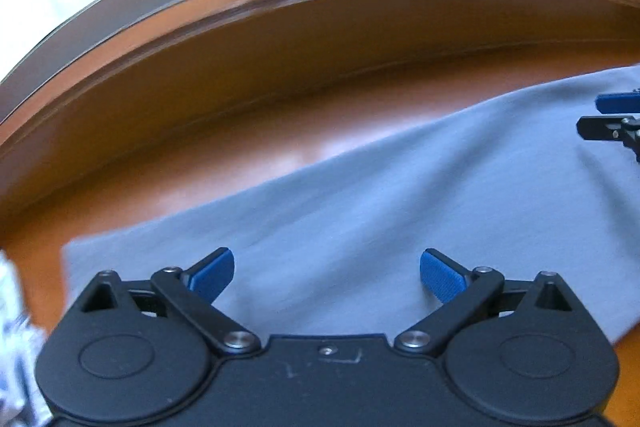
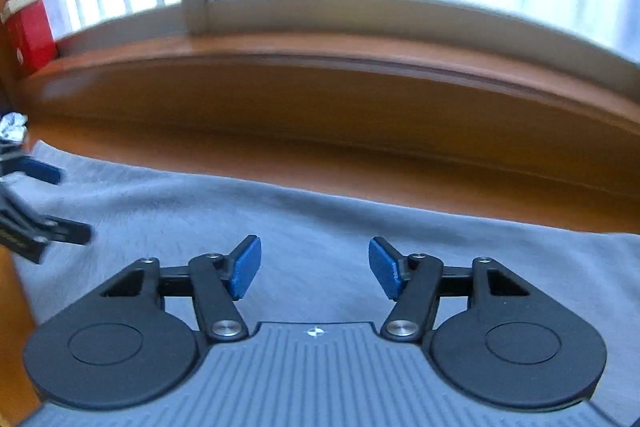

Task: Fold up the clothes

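A: Where is the garment (image 1: 360,211) found relative to the grippers?

B: It is spread flat on the wooden table (image 1: 248,131), directly beneath and ahead of both. In the left wrist view its long axis is seen running from the near left corner up toward the far right, where the right gripper (image 2: 315,267) is stationed.

A: Which gripper is judged nearer to a graspable edge?

B: The left gripper (image 1: 327,275) is placed close to the near left corner; the right one is held over the cloth's middle, with the far hem ahead of it.

A: How are the jaws set?

B: Both pairs are spread, with nothing pinched; only cloth is seen below the blue pads (image 2: 245,267).

A: And the fabric?

B: A pale grey-blue knit is shown, mostly smooth, with shallow creases; its type cannot be told.
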{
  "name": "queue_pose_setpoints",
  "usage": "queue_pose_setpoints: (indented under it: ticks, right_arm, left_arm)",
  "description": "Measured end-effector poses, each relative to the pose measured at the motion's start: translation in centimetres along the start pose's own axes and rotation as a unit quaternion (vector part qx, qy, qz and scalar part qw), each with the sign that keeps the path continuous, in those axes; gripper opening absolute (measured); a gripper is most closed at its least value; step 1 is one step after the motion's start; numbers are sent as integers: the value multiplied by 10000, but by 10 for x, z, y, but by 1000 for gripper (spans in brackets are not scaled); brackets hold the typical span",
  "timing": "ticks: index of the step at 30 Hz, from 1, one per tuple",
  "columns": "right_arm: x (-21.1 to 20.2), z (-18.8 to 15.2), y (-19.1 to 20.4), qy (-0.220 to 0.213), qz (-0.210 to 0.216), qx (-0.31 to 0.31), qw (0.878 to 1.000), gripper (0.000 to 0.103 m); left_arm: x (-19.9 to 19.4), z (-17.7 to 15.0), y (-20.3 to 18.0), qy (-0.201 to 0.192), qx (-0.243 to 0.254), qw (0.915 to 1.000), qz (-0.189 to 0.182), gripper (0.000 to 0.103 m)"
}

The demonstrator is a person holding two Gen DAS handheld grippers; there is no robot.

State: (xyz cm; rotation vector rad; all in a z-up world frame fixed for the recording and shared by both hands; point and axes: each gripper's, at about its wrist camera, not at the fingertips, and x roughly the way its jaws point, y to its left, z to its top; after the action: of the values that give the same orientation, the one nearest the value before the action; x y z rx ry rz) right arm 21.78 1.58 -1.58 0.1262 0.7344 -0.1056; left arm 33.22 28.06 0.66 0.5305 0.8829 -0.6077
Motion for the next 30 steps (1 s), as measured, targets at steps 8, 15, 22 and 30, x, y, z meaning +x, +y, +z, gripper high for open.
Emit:
queue_pose_setpoints:
  ticks: [8, 15, 22, 30]
  right_arm:
    - [53, 11, 149, 57, 551, -1092, 9925, 61]
    - [75, 21, 226, 57, 1249, -1229, 9845, 59]
    - [119, 36, 311, 194, 1431, -1885, 9714, 60]
    - [123, 61, 333, 50, 1769, -1353, 9749, 60]
  left_arm:
    - [-2, -45, 92, 203, -982, 9950, -34, 101]
    - [-21, -63, 121, -124, -884, 9957, -248, 101]
    - [-25, -78, 131, -209, -852, 9955, -347, 101]
    - [-27, -97, 153, -228, -1015, 9918, -739, 101]
